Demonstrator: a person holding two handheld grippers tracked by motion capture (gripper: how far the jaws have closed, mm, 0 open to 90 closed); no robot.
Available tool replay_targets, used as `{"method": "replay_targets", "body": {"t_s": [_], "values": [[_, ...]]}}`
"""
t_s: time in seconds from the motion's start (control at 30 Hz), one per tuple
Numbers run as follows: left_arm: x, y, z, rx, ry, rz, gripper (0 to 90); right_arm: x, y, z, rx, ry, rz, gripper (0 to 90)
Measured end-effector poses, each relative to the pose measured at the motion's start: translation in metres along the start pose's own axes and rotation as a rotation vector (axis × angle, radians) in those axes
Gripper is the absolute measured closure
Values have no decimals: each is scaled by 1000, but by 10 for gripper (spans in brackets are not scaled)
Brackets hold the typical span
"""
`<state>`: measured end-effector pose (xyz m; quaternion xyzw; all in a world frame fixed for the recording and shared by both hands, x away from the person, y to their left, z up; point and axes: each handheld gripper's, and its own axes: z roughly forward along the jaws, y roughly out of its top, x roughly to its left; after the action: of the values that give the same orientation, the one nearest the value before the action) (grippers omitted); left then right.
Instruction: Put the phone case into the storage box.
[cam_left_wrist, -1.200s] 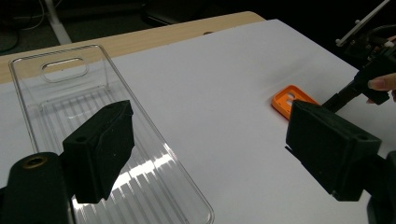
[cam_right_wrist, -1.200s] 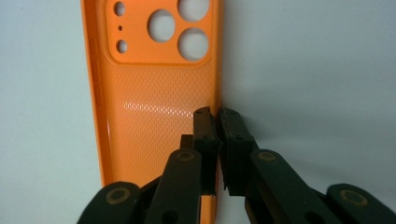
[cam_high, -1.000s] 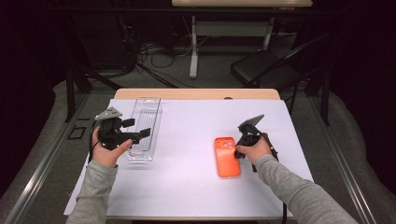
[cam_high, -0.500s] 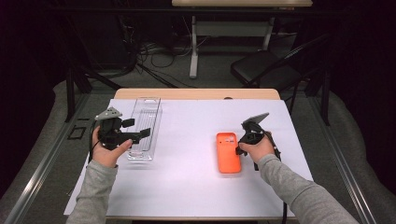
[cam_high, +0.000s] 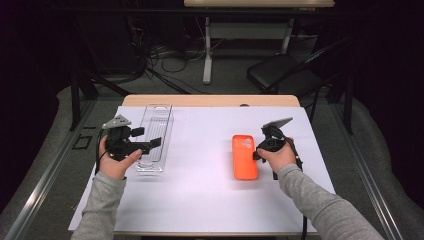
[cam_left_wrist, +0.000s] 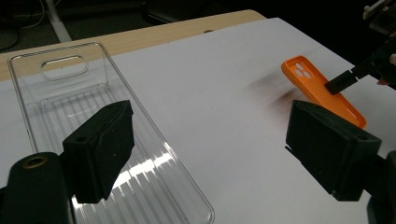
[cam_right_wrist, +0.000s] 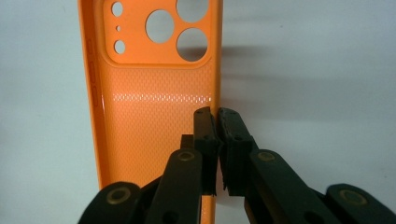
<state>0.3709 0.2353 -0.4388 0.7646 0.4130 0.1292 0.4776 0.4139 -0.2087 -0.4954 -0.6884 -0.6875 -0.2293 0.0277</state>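
Orange phone case (cam_high: 244, 156), one; clear tray (cam_high: 154, 136), one

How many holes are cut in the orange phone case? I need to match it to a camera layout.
6, all in the raised camera block at the far end of the orange phone case: three large round ones, three small beside them. One large hole is cropped.

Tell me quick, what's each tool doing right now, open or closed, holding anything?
Left tool: open, empty, over the clear tray.
Right tool: closed on the side wall of the orange phone case.
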Motion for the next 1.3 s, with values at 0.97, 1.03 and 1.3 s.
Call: {"method": "replay_targets", "body": {"t_s": [0.97, 1.03, 1.3], "values": [[-1, -1, 3, 12, 1, 1, 155, 10, -5, -25, -260, 58, -80, 871], [-1, -1, 3, 11, 0, -1, 155, 11, -6, -27, -277, 57, -92, 872], [-2, -2, 6, 13, -1, 3, 156, 14, -11, -34, -334, 61, -121, 882]]}}
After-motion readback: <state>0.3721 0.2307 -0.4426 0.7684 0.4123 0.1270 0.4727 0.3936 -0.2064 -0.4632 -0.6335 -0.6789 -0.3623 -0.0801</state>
